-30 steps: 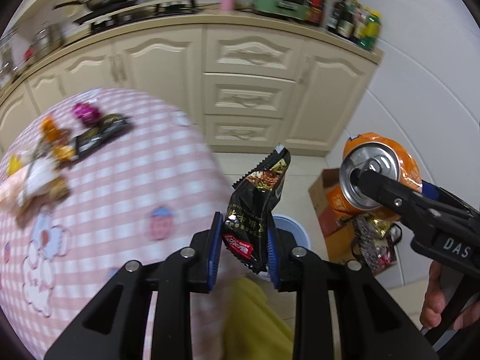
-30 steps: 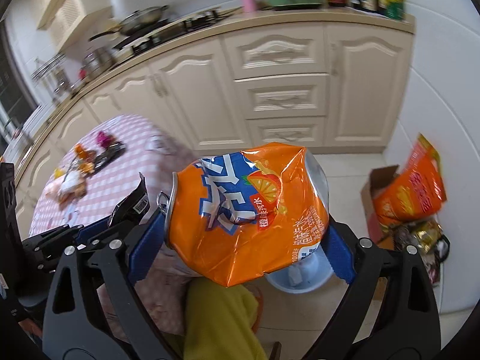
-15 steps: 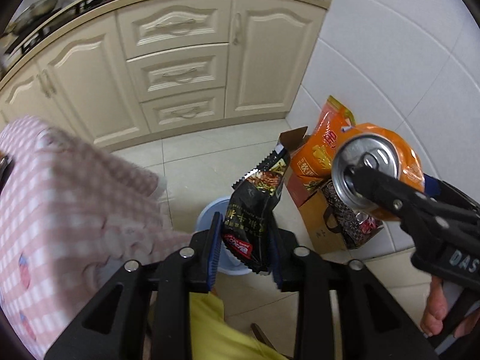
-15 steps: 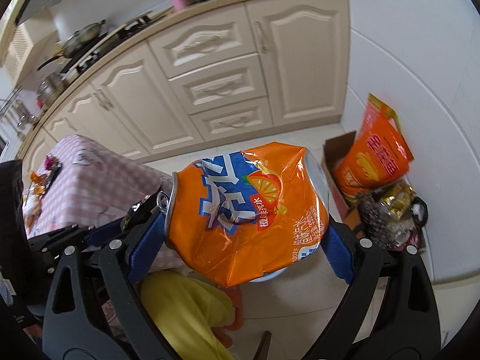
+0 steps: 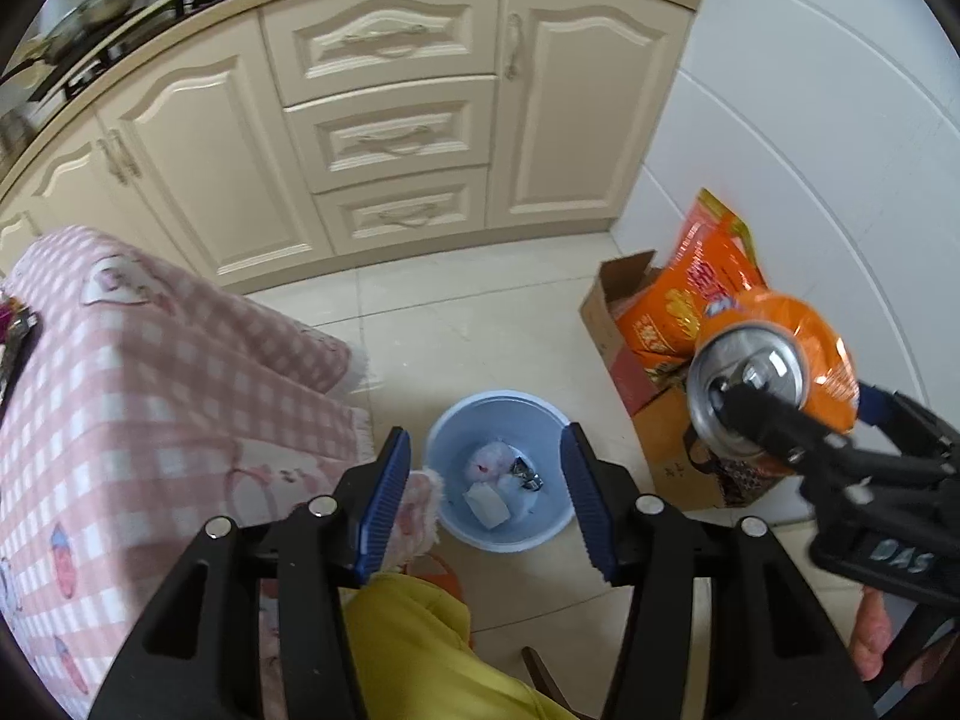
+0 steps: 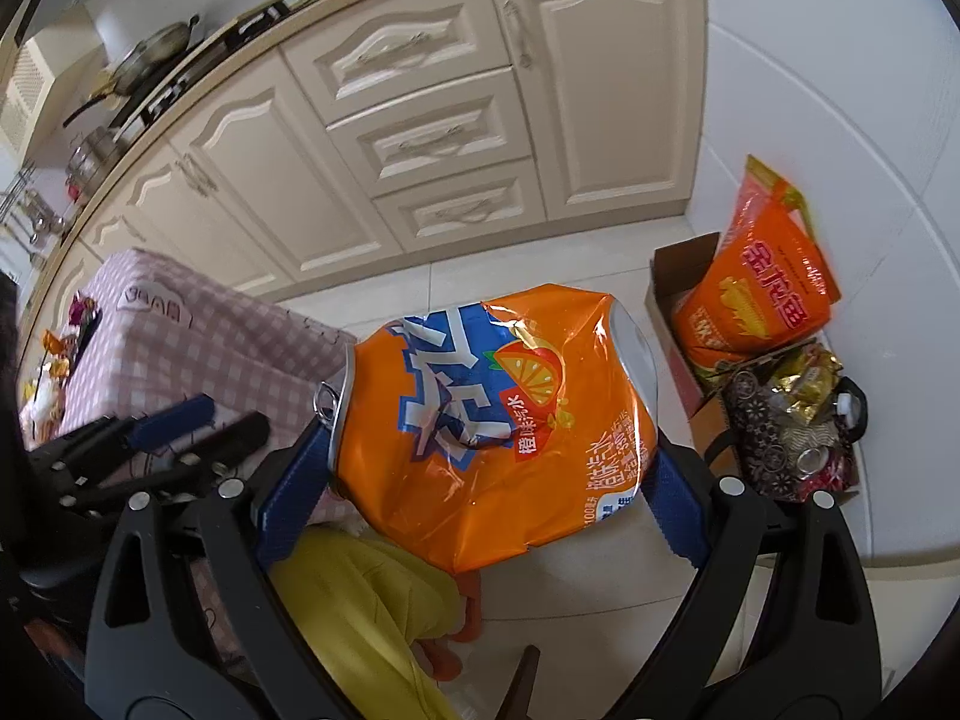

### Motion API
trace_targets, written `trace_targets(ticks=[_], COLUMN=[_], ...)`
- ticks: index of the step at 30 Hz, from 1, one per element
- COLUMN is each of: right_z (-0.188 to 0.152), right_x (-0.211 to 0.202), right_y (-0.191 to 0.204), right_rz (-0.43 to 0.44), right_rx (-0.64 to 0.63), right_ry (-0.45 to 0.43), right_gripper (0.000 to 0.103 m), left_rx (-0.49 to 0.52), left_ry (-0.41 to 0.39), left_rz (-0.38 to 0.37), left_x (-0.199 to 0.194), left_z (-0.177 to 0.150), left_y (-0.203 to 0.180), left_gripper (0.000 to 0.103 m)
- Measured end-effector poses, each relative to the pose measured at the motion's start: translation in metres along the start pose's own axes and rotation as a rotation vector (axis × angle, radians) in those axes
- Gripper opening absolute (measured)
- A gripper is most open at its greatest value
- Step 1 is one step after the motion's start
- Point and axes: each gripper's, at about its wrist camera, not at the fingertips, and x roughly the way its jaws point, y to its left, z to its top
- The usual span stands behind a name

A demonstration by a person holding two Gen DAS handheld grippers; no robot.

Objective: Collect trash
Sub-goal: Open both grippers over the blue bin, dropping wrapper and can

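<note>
Trash in hand: crushed orange can point(image 6: 498, 426), lying sideways, clamped end to end between the blue pads of the right tool point(image 6: 489, 474).
Left tool point(image 5: 487, 495): jaws spread apart, nothing between them, held above the bin.
Bin: pale blue bin point(image 5: 447, 516) on the floor tiles, seen from above; inside lie a white scrap point(image 5: 486, 504), a pinkish crumpled piece point(image 5: 492, 462) and a small dark wrapper point(image 5: 527, 476).
Worktop: pink checked cloth point(image 5: 150, 396) drapes its edge, just left of the bin; more wrappers point(image 6: 57, 360) lie at its far end.
Right of bin: open cardboard box point(image 5: 624, 336) with an orange snack bag point(image 6: 762, 288) leaning in it, against the white wall.
Far: cream cabinets point(image 5: 390, 138) with drawers.
</note>
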Motion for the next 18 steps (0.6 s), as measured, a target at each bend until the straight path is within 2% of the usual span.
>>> trace_targets(ticks=[9,14,18], right_z=[0.010,0.013,0.015], right_x=[0.034,0.044,0.046], right_y=[0.028,0.034,0.039], right_rz=[0.026,0.045,0.055], right_rx=[-0.055,-0.056,-0.077], right_ry=[0.068,0.100,0.090], right_gripper=[0.093,0.093,0.094], left_rx=[-0.054,-0.076,-0.085], left_ry=[-0.047,-0.049,-0.046], left_rz=[0.075,0.084,0.089], left_x=[-0.022,-0.025,-0.025], left_z=[-0.002,-0.003,-0.006], left_y=[0.033,0.043,0.047], left_gripper=[0.059,0.059,0.060])
